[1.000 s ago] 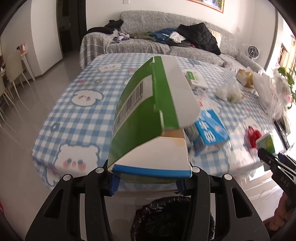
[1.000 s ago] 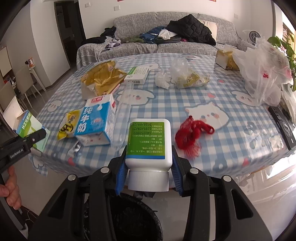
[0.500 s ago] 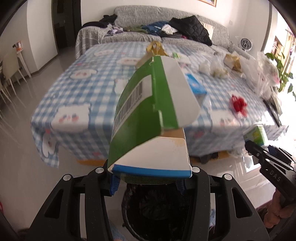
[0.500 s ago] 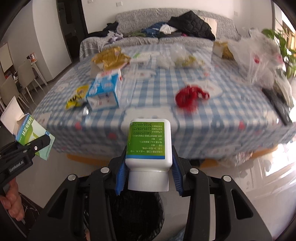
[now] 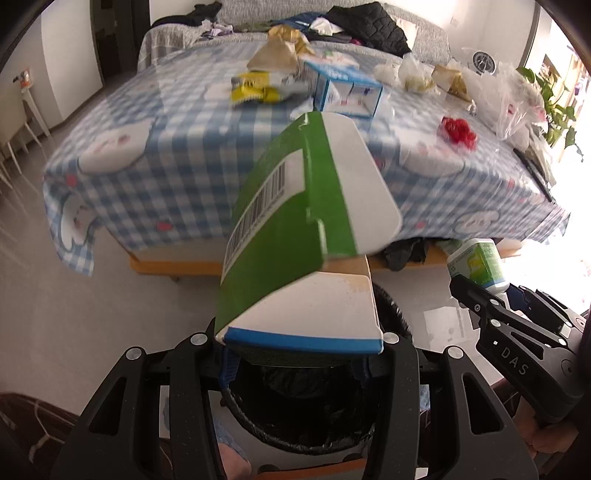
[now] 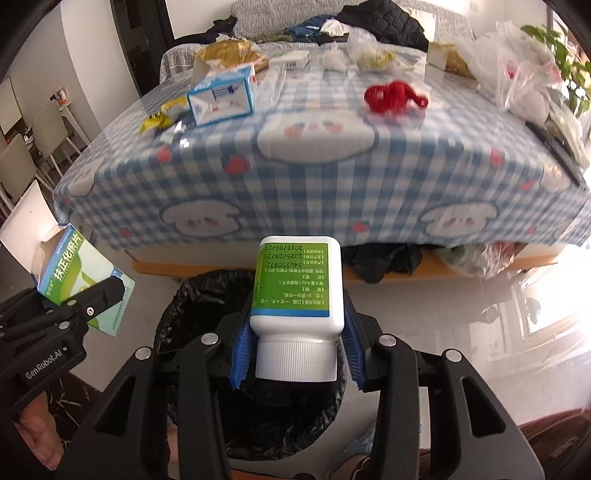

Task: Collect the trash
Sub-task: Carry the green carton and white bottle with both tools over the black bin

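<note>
Nearest, the round bin lined with a black plastic bag (image 6: 207,295) sits on the pale floor directly under both tools. The right gripper (image 6: 295,354) is clamped on an upside-down white plastic bottle with a green label (image 6: 297,284), its blue pads (image 6: 242,354) pressing just above the ribbed cap, and the bottle hangs over the bin's opening. The left gripper (image 5: 295,369) grips one end of a green-and-white cardboard box with a barcode (image 5: 295,229) (its end flap stands open), also above the bin mouth (image 5: 295,406).

Beyond the bin stands the table under a blue-and-white checked cloth printed with bears (image 6: 314,173). Trash still lies on it: a blue-and-white carton (image 6: 221,98) on its side, a yellow wrapper (image 6: 160,118) near its left, a red mesh bundle (image 6: 393,96) well to the right, and clear plastic bags (image 6: 513,77) at the right edge. Farthest back, a grey sofa (image 6: 447,18) holds a heap of dark clothing.
</note>
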The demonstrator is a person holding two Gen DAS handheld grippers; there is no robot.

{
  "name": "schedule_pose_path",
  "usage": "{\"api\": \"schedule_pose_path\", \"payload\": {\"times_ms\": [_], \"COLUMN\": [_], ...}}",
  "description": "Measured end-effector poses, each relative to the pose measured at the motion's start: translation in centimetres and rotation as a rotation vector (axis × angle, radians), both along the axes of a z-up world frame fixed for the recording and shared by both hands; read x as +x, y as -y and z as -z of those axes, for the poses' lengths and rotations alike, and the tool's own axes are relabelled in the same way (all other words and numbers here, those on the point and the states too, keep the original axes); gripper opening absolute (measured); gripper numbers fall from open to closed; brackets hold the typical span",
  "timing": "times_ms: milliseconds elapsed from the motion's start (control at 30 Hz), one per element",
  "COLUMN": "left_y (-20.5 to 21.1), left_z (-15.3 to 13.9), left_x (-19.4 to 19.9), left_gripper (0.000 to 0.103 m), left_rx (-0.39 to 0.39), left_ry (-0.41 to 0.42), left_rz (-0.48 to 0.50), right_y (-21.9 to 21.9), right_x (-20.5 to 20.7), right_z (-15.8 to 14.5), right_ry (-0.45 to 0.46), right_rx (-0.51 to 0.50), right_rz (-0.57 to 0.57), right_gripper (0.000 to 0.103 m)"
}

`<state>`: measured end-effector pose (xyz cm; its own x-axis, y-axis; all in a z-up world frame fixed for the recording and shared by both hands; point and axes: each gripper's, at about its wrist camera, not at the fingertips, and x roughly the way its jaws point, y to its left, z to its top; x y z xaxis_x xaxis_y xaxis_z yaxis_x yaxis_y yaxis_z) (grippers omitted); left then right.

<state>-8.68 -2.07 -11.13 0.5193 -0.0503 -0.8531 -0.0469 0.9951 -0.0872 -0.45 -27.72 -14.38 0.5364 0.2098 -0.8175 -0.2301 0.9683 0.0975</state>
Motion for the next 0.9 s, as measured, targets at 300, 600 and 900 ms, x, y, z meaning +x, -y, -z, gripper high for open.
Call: {"api": "schedule_pose_path", "payload": {"times_ms": [300, 600, 900], "left_y": [-0.1, -0.1, 1.0], "left_z": [4.4, 8.7, 11.6], "left_x": [-0.5, 0.7, 1.7], "left_gripper": [0.046, 0.046, 0.046], "left_rx": [-0.012, -0.026, -0.012], "left_ry": [-0.062, -0.112, -0.136], "left_rz": [0.000, 0.014, 0.047], "right_y": [-0.7, -1.2, -1.5], "right_x": [-0.5, 0.3, 0.9], "right_z": [2.6, 5.5, 7.6], "right_ry": [-0.020, -0.047, -0.064], "right_rx": [-0.011, -0.025, -0.035], "right_rz": [-0.020, -0.015, -0.025], "right_gripper": [0.040, 0.040, 0.040]}}
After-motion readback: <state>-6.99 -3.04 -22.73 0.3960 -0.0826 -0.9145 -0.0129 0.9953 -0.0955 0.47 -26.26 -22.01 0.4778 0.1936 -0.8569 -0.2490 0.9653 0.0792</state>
